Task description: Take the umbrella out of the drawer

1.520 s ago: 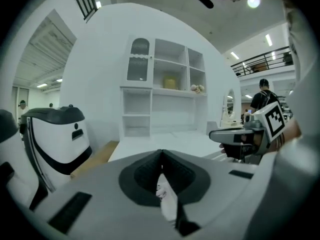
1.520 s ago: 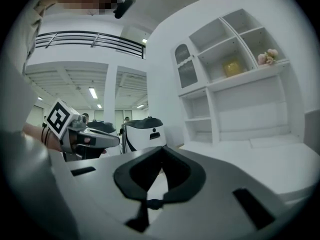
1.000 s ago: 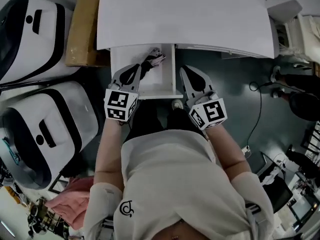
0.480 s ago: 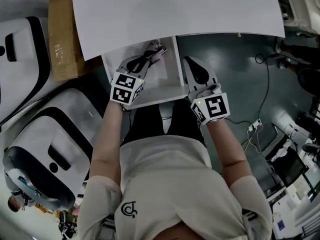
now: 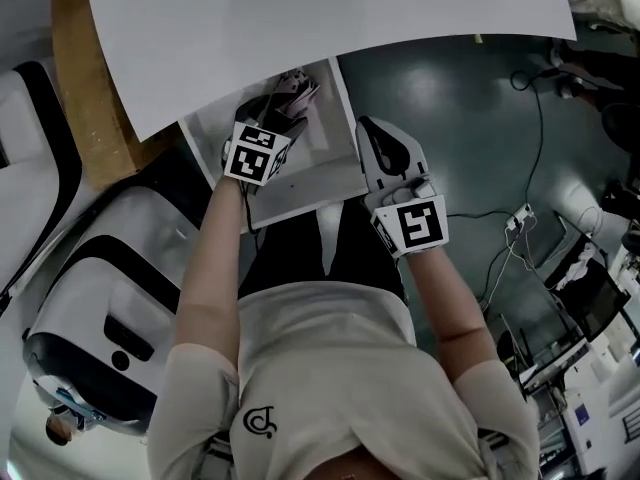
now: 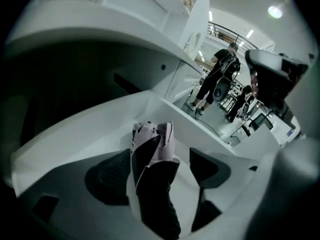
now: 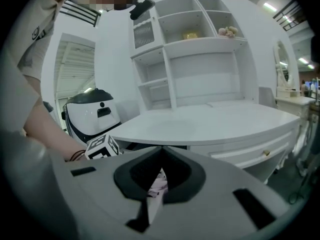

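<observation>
Jaws of my left gripper [image 6: 159, 174] were opening, spread astride the folded umbrella [image 6: 150, 149], which lay in the open drawer [image 5: 310, 188] beneath the white surface [image 5: 330, 28]. I judged a deeper, centred descent best before closing. The right gripper [image 7: 159, 176] had its jaws pressed together beside the drawer. A second earlier the left jaws were closed and higher.

Folded black-and-pink umbrella [image 6: 150, 176] inside open white drawer [image 5: 335, 140]
</observation>
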